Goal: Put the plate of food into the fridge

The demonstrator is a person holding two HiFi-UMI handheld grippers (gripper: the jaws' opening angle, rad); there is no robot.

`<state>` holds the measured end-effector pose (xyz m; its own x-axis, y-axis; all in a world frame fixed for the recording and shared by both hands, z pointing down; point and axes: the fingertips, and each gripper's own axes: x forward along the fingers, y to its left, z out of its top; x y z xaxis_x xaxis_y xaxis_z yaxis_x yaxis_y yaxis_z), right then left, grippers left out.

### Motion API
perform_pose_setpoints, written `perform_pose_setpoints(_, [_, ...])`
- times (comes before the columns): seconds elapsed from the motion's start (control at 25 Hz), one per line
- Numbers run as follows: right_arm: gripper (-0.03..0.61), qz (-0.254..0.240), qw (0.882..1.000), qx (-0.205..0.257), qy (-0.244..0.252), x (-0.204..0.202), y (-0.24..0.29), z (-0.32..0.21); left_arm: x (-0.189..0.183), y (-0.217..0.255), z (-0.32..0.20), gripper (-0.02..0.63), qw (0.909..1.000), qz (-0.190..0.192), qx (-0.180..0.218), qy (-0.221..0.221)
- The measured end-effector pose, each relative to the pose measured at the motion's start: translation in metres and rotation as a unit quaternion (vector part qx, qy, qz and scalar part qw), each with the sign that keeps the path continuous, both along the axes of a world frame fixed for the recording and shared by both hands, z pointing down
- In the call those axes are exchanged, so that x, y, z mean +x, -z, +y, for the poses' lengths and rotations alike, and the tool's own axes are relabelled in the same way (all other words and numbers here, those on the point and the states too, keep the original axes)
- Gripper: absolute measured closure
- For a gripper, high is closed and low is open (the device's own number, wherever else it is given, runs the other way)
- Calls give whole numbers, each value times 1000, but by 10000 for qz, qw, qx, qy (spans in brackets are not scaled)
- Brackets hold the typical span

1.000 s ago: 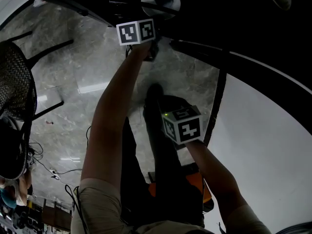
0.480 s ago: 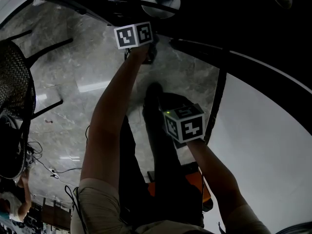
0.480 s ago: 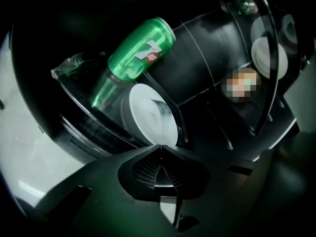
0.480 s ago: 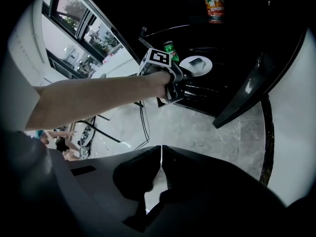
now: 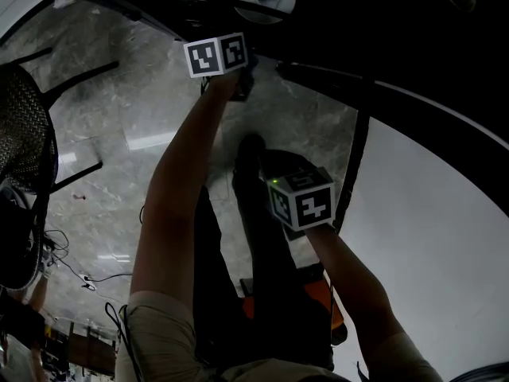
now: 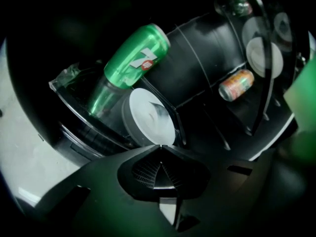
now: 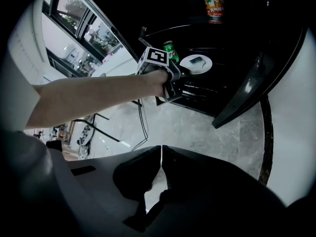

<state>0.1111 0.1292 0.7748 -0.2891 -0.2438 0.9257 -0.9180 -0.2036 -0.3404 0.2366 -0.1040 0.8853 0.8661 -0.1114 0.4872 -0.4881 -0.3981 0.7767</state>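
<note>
- The plate (image 7: 196, 63) rests flat on a shelf (image 7: 200, 83) inside the fridge (image 7: 237, 38), close to the shelf's front edge.
- The plate is white and round. A dark piece of food (image 7: 196, 59) lies near its middle.
- A green 7UP can (image 6: 136, 53) stands upright on the same shelf, just beside the plate, on the side toward the shelf's open end.
- An orange drink can (image 7: 213, 3) stands on a higher shelf, well apart from the plate.
- The left gripper (image 6: 159, 147) is reached into the fridge opening with its jaws closed tip to tip and nothing between them.
- Its tips sit right at the plate's near rim. Whether they touch the rim cannot be determined.
- The left forearm (image 5: 179, 181) is stretched out toward the fridge, and the marker cube (image 5: 216, 55) rides above the hand.
- The right gripper (image 7: 160, 152) hangs outside the fridge, pointing steeply down at the grey marble floor (image 5: 119, 110).
- Its jaws are closed together and empty.
- A black mesh chair (image 5: 24, 134) stands on the floor at the head view's left edge, well apart from the fridge.
</note>
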Motion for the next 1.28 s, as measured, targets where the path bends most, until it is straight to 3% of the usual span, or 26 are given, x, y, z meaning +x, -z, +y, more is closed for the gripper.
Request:
perform_pose_setpoints(0.16, [554, -24, 9999, 40, 116, -9, 5, -4, -12, 13, 14, 600, 9986, 3, 296, -438])
perform_pose_setpoints(0.4, [554, -101, 9992, 164, 356, -31, 26, -17, -51, 54, 33, 603, 9870, 63, 865, -1351])
perform_pose_setpoints(0.88, [554, -328, 9923, 389, 1126, -113, 81, -42, -186, 134, 35, 601, 9692, -596, 1654, -1724])
perform_pose_setpoints(1.28, [554, -373, 9873, 385, 1492, -155, 117, -38, -250, 199, 62, 603, 9710, -614, 1742, -1521])
